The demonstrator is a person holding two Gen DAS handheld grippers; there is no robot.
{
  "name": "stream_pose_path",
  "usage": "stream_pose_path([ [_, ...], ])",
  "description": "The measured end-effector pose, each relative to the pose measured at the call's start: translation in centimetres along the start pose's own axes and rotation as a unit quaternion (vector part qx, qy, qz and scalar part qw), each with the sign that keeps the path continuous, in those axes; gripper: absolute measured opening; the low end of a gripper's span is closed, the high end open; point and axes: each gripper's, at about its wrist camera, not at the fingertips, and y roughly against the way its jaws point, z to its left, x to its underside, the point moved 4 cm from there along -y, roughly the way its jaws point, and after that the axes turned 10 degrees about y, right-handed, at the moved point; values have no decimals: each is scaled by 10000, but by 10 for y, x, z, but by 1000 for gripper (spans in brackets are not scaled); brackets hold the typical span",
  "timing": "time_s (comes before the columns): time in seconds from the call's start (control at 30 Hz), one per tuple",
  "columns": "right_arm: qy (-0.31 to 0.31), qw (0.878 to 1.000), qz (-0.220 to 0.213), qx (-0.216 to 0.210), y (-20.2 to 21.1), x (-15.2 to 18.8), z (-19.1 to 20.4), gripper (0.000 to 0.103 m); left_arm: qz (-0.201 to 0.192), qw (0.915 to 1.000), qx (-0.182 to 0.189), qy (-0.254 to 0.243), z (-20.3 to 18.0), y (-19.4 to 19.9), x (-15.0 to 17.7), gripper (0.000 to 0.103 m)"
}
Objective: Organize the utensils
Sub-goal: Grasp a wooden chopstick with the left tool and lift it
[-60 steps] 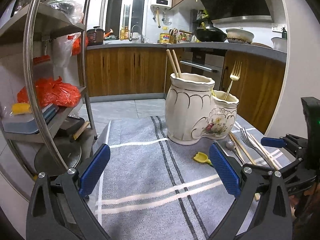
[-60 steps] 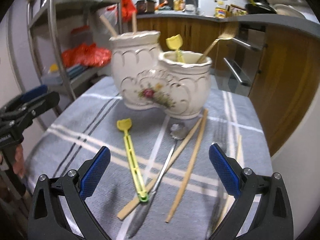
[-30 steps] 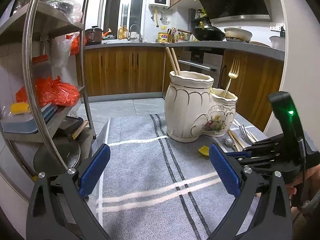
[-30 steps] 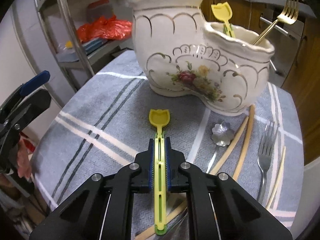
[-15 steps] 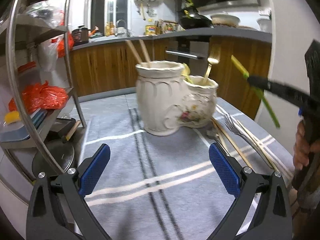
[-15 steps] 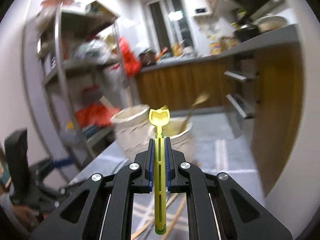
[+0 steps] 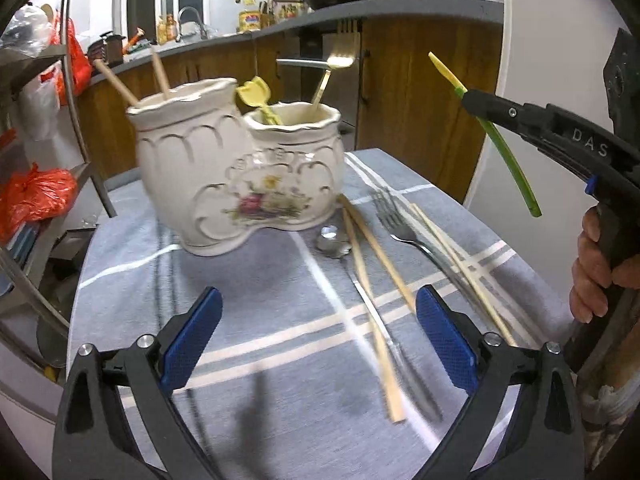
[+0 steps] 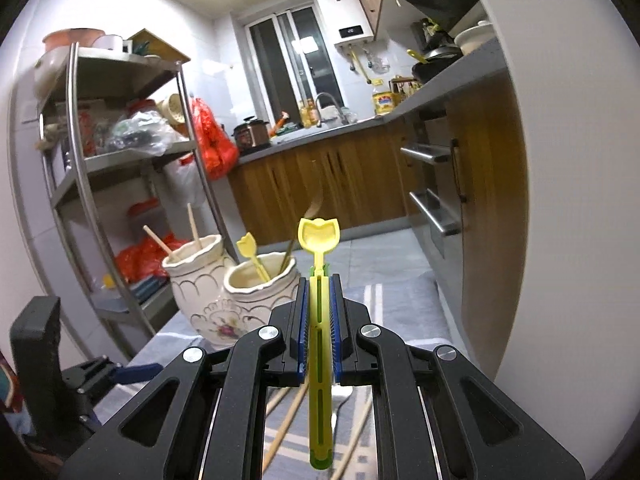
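The yellow plastic pick (image 8: 319, 320) was up in the air, clamped between the pads of the right gripper (image 8: 319, 280), its tulip-shaped head pointing forward toward the smaller pot of the ceramic holder (image 8: 224, 292). It looked thin, light and a little springy, with a slotted shaft. The grip sat about mid-shaft, which seemed a sound place: enough length ahead to reach into the pot, enough behind to stop it pivoting. Smooth plastic could slide between the pads if it was knocked against the pot's rim.

A matching pick (image 7: 256, 98) and a gold fork (image 7: 340, 56) already stood in that smaller pot, and two chopsticks (image 7: 158, 70) in the taller one. The holder itself looked heavy and breakable, standing near the far edge of the table (image 7: 248, 276) on a grey striped cloth.

More chopsticks (image 7: 374, 264), a steel fork (image 7: 404, 232) and a spoon (image 7: 332, 240) lay on the cloth toward the table's right edge. They looked stiff and flat-lying, best pinched across the handle.

The left gripper (image 7: 316, 336) hung over the near edge, jaws wide apart with nothing between them.

The letters "DAS" were readable on the right gripper's arm in the left wrist view; a wall heater's display was too small to read.
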Motion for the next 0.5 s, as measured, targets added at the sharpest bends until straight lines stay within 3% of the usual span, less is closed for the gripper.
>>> stream_pose_path([
  [0.13, -119, 9999, 14, 36, 2, -1, -5, 10, 238, 9994, 258, -49, -19, -10, -4, 79],
  [0.3, -120, 9999, -47, 72, 8, -5, -9, 10, 515, 9965, 633, -153, -54, -23, -14, 70],
  [0.5, -81, 9998, -171, 54, 17, -7, -13, 10, 844, 9910, 897, -521, -95, -51, -23, 45],
])
